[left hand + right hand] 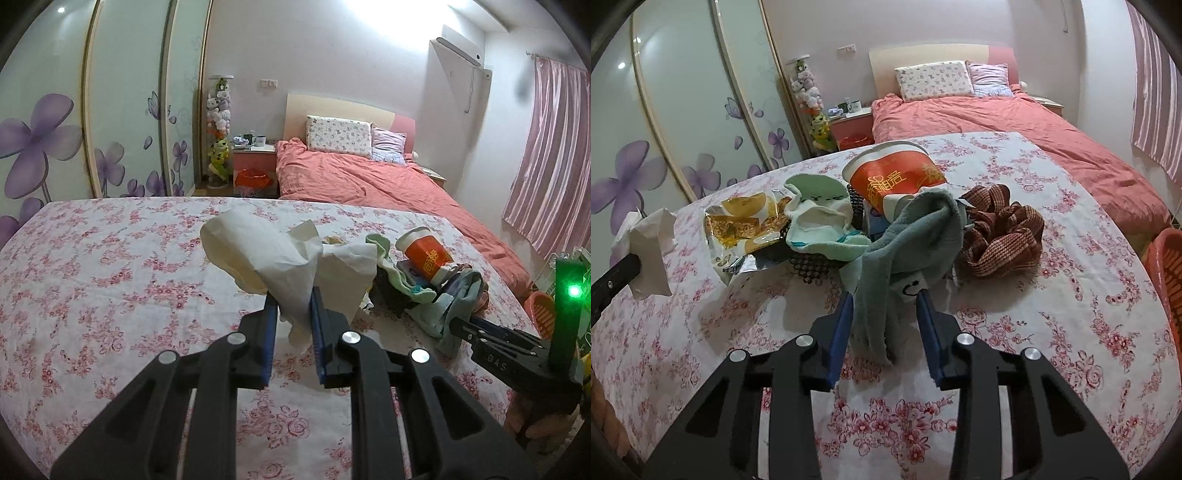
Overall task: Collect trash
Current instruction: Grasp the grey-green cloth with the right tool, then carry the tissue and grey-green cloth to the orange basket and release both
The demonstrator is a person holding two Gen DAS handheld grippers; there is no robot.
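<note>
Left gripper [293, 295]: narrow, clamped on crumpled white tissue [280, 254], lifted clear of floral tablecloth [110, 266] for disposal. Right gripper [884, 295]: fingers around grey-green cloth [908, 236]; contact unclear. Remaining trash: orange cup [897, 177], snack wrapper [746, 225], mid-table.
</note>
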